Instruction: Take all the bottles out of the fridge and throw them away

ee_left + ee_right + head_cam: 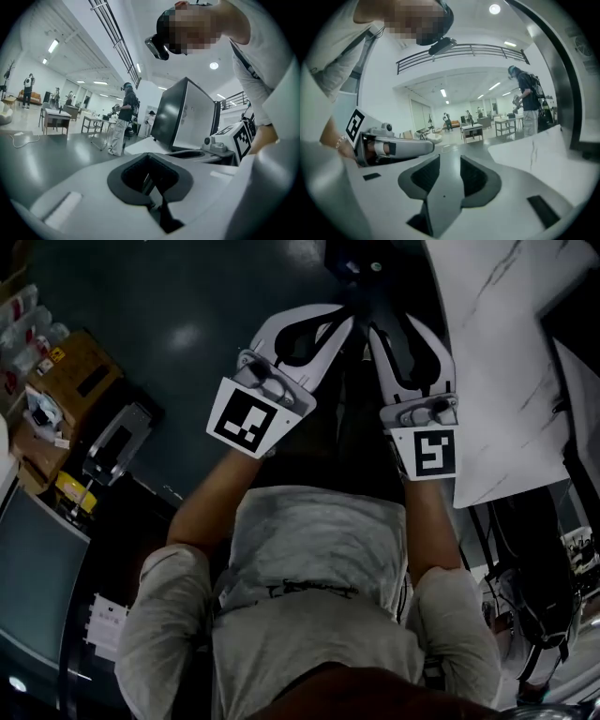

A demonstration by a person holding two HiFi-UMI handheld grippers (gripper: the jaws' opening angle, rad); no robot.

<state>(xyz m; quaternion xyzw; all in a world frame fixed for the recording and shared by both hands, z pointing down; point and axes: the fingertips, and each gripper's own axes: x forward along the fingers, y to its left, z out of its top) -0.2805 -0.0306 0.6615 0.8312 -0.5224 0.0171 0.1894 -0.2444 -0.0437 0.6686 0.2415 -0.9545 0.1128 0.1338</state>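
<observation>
No bottle shows in any view. In the head view both grippers are held up side by side before the person's chest. My left gripper (339,322) (151,180) has its dark pads drawn together with nothing between them. On my right gripper (382,334) (450,176) the pads stand apart, and only grey floor shows in the gap. A dark box with a white side, probably the fridge (187,117), stands on a white marble counter (506,334) ahead and to the right. Its dark edge (565,75) fills the right of the right gripper view.
A cardboard box (80,371) and a dark device (112,442) lie on the floor at the left. A person wearing a headset (124,117) stands near tables (56,119) in the open hall beyond. A black stand (534,615) is at the lower right.
</observation>
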